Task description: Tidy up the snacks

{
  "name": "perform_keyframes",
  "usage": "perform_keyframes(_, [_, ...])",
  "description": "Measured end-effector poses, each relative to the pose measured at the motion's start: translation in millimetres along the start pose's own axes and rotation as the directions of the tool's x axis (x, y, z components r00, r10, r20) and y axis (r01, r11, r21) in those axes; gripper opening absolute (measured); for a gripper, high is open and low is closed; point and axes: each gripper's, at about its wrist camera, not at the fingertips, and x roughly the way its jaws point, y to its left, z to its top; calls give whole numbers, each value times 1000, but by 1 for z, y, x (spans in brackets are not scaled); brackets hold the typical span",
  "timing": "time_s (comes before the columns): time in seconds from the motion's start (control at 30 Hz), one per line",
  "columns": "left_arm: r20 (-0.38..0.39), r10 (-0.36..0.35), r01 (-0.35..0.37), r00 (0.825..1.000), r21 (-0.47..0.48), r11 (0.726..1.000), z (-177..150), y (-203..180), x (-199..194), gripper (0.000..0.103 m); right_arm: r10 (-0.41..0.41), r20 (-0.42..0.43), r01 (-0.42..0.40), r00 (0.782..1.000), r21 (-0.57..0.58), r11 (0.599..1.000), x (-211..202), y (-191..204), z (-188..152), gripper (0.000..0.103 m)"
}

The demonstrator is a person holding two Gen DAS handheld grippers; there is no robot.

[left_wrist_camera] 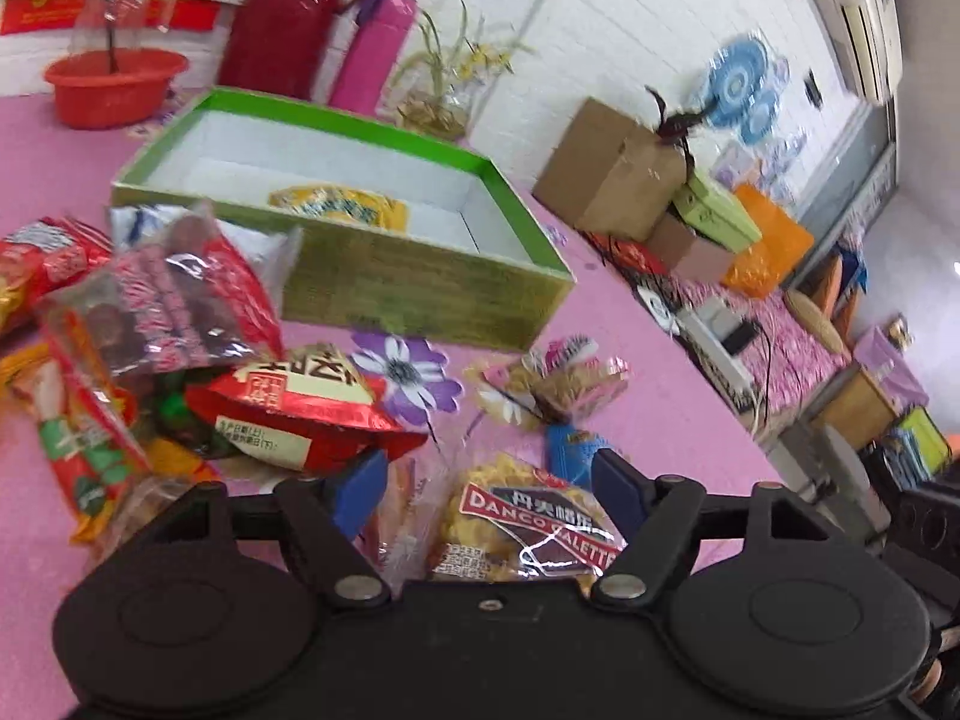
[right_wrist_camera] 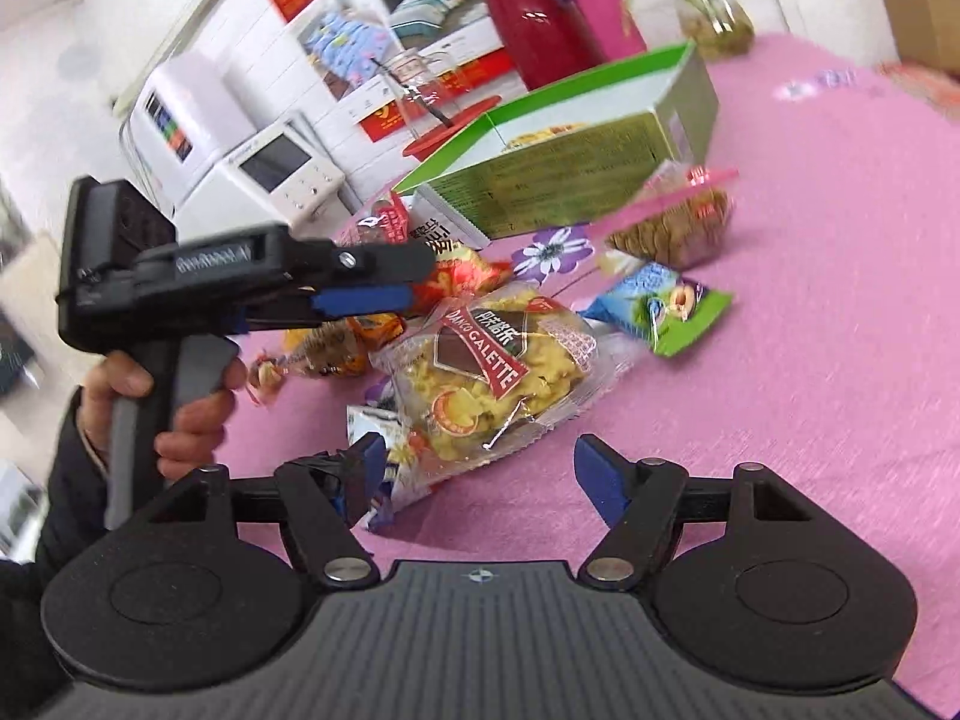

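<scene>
- Nearest us, the left gripper point(left_wrist_camera: 489, 483) gapes wide and empty over the Danco Galette packet point(left_wrist_camera: 528, 525) lying on the desk point(left_wrist_camera: 648, 420).
- We judge it best to pinch the packet's crimped edge, then carry it to the far green box point(left_wrist_camera: 420, 276).
- Our right gripper point(right_wrist_camera: 477, 471) is wide open too, holding nothing.

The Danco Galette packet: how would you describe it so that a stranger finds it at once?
Start at the green box on the pink cloth. In front of it lie loose snacks; the Danco Galette packet is the clear one nearest the right tongs. Only it shows yellow curled biscuits under a dark diamond label with a red band.
</scene>
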Motion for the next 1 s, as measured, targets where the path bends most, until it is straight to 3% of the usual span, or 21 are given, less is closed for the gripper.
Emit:
perform_keyframes(0.03, [-22, -6, 6, 1000, 2, 1000, -1, 1, 4, 77, -2, -3, 3, 1000, 11, 1000, 2, -1, 1, 103])
perform_keyframes(0.07, [-42, -12, 12, 999, 6, 1000, -4, 1, 7, 63, -9, -4, 9, 1000, 11, 1000, 4, -1, 1, 103])
perform_keyframes(0.1, [-51, -17, 18, 999, 10, 1000, -7, 2, 8, 57, -10, 1, 10, 1000, 3, 1000, 6, 0, 2, 103])
perform_keyframes(0.23, [-91, -25, 26, 996, 13, 1000, -18, 5, 9, 59, -37, 4, 37, 999, -38, 999, 13, 2, 8, 103])
perform_keyframes(0.3, [-101, -31, 31, 994, -6, 1000, -19, 10, 11, 67, -64, 10, 65, 998, -69, 996, 17, 4, 11, 103])
perform_keyframes(0.4, [-94, -59, 56, 994, -33, 998, -18, 13, 12, 75, -111, 19, 113, 994, -103, 988, 20, 6, 12, 89])
perform_keyframes(0.53, [-86, -64, 62, 994, -18, 998, -19, 11, 12, 80, -121, 12, 122, 993, -114, 986, 16, 3, 11, 83])
perform_keyframes(0.63, [-72, -34, 35, 997, 10, 999, -21, 1, 16, 68, -133, 19, 135, 991, -129, 982, 20, 6, 12, 75])
perform_keyframes(0.67, [-75, -37, 38, 996, 4, 999, -22, -1, 17, 52, -136, 22, 138, 990, -140, 981, 22, 8, 12, 71])
perform_keyframes(0.77, [-48, -34, 33, 998, -13, 999, -23, -4, 8, 41, -167, 29, 169, 986, -184, 968, 20, 16, 12, 62])
perform_keyframes(0.8, [-38, -38, 37, 999, -17, 999, -22, -4, 3, 39, -171, 36, 175, 985, -198, 964, 17, 19, 13, 54])
perform_keyframes(0.87, [-8, -47, 47, 999, -13, 999, -18, -8, -8, 39, -154, 52, 162, 987, -206, 965, 8, 23, 17, 50])
perform_keyframes(1.0, [77, -48, 45, 996, 35, 998, 4, -20, -25, 39, -135, 130, 167, 982, -276, 947, -3, 35, 35, 50])
